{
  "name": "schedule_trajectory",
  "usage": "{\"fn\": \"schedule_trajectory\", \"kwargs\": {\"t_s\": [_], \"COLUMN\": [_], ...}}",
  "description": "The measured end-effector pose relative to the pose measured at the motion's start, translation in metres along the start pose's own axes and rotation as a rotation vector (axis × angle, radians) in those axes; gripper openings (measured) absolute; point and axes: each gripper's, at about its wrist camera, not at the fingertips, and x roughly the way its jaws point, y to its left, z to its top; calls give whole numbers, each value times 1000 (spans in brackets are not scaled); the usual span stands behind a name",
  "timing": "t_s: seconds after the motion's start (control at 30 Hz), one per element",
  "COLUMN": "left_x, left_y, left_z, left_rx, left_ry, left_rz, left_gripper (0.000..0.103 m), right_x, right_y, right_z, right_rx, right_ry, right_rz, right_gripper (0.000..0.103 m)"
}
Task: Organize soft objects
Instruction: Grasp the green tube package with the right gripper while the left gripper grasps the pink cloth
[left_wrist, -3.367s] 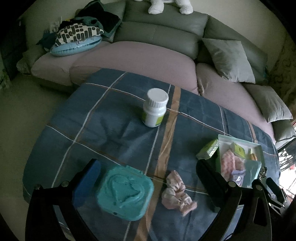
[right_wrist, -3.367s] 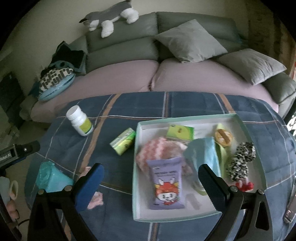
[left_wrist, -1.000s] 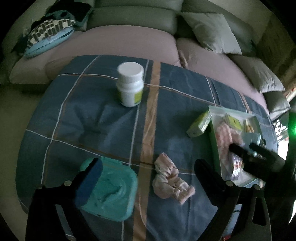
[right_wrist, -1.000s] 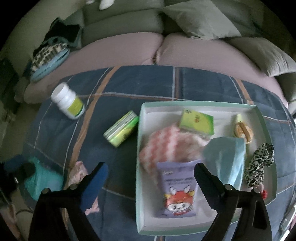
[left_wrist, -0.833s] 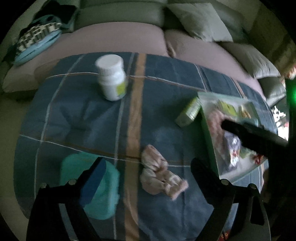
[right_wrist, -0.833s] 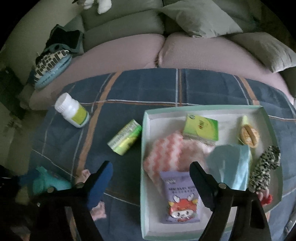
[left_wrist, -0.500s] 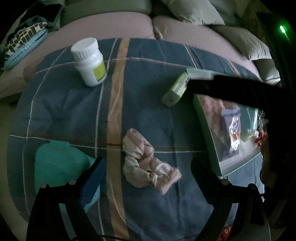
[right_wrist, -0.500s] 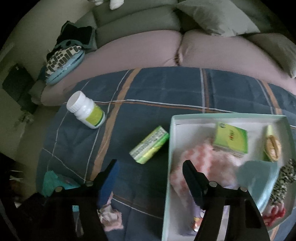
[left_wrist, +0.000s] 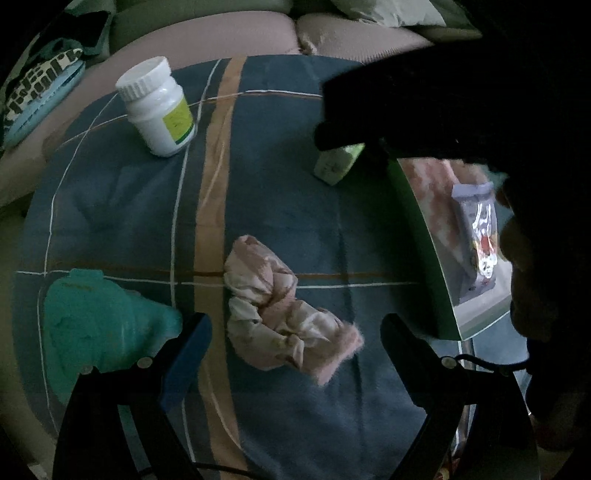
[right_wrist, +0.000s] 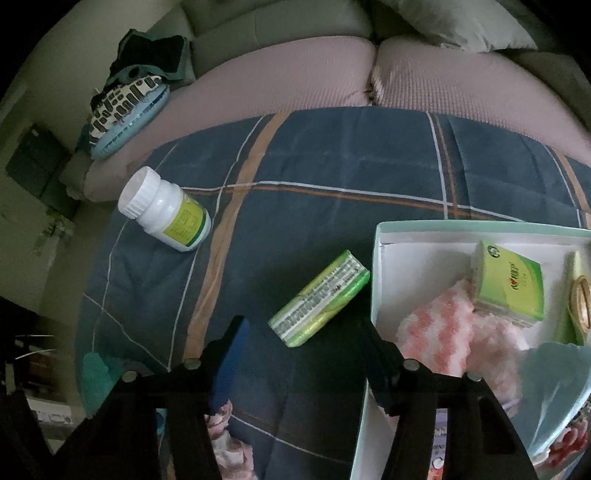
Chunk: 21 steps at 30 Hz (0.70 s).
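Note:
A pink scrunchie (left_wrist: 284, 314) lies on the blue plaid cloth, between the fingers of my open, empty left gripper (left_wrist: 295, 332). A bit of it shows in the right wrist view (right_wrist: 229, 443). My right gripper (right_wrist: 303, 343) is open and empty, just behind a green tissue pack (right_wrist: 321, 297) that lies left of the pale green tray (right_wrist: 376, 266). The tray holds a pink-and-white cloth (right_wrist: 443, 332), a green box (right_wrist: 509, 288) and a light blue pouch (right_wrist: 554, 387). In the left wrist view the right gripper is a dark shape (left_wrist: 406, 103) over the tissue pack (left_wrist: 336, 166).
A white pill bottle (left_wrist: 159, 107) stands at the back left of the cloth; it also shows in the right wrist view (right_wrist: 166, 214). A teal wipes pack (left_wrist: 99, 325) lies left of the left gripper. A sofa (right_wrist: 295, 66) with cushions runs behind.
My left gripper has moved right and down until the scrunchie lies between its fingers. My right gripper has moved left from over the tray to the green tissue pack, jaws somewhat narrower.

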Motion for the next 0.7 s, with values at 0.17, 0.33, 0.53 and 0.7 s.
{"fn": "schedule_trajectory", "kwargs": {"t_s": [0.17, 0.33, 0.53, 0.7], "left_x": [4, 5, 12, 19], "left_y": [-9, -19, -23, -18], "left_z": [-2, -4, -8, -10], "left_rx": [8, 29, 25, -3], "left_ry": [6, 14, 27, 48], "left_rz": [38, 10, 38, 36], "left_gripper": [93, 93, 90, 83], "right_x": [8, 16, 15, 13], "right_y": [0, -2, -9, -12], "right_z": [4, 6, 7, 4], "right_rx": [2, 16, 39, 44], "right_ry": [17, 28, 19, 10], "right_rz": [-9, -6, 10, 17], "right_gripper": [62, 62, 43, 37]}}
